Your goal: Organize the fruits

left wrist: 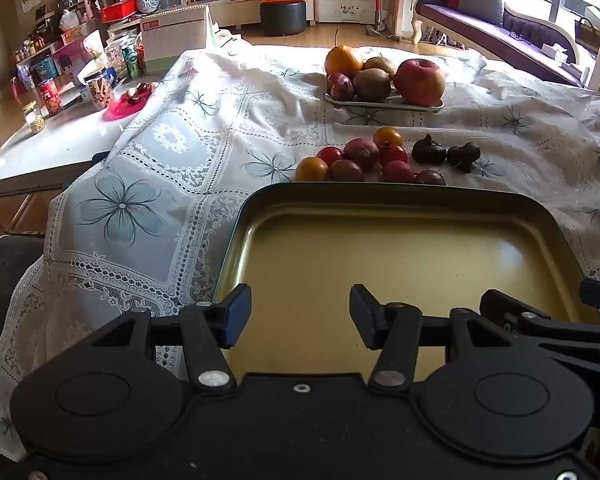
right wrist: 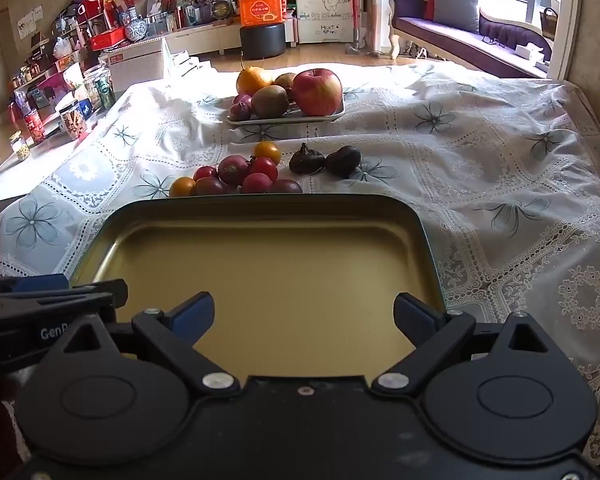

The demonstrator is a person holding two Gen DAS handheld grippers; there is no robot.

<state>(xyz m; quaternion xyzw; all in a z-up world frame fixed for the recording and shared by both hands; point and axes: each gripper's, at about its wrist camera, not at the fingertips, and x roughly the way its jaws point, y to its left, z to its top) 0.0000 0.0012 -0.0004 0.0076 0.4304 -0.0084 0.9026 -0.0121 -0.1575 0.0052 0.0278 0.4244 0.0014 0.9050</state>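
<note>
Sunlight is falling across a cluttered living room with a purple chaise by the window, and a white lace tablecloth printed with blue flowers is covering the table in the foreground.

Nearest the cameras, an empty gold-lined metal tray with a dark rim is lying flat on the cloth, its long axis running left to right across both views. Both grippers are hovering over its near edge and pointing forward toward the fruit. The left gripper is holding its blue-padded tongs apart with nothing between them; the right gripper is also standing with its tongs spread, wider still, and gripping nothing.

Farther back, a white rectangular plate is carrying the large fruit, its long side also running left to right. On it a red apple is sitting at the right end, an orange with its stem pointing up is at the back left, two kiwis are lying between them, and two small purple plums are sitting at the left front.

Between plate and tray, loose on the cloth, a cluster of cherry tomatoes in red, yellow and dark purple is lying just beyond the tray's far rim. Just to the right of the cluster, two dark water chestnuts are sitting side by side, their tips pointing up.
</note>
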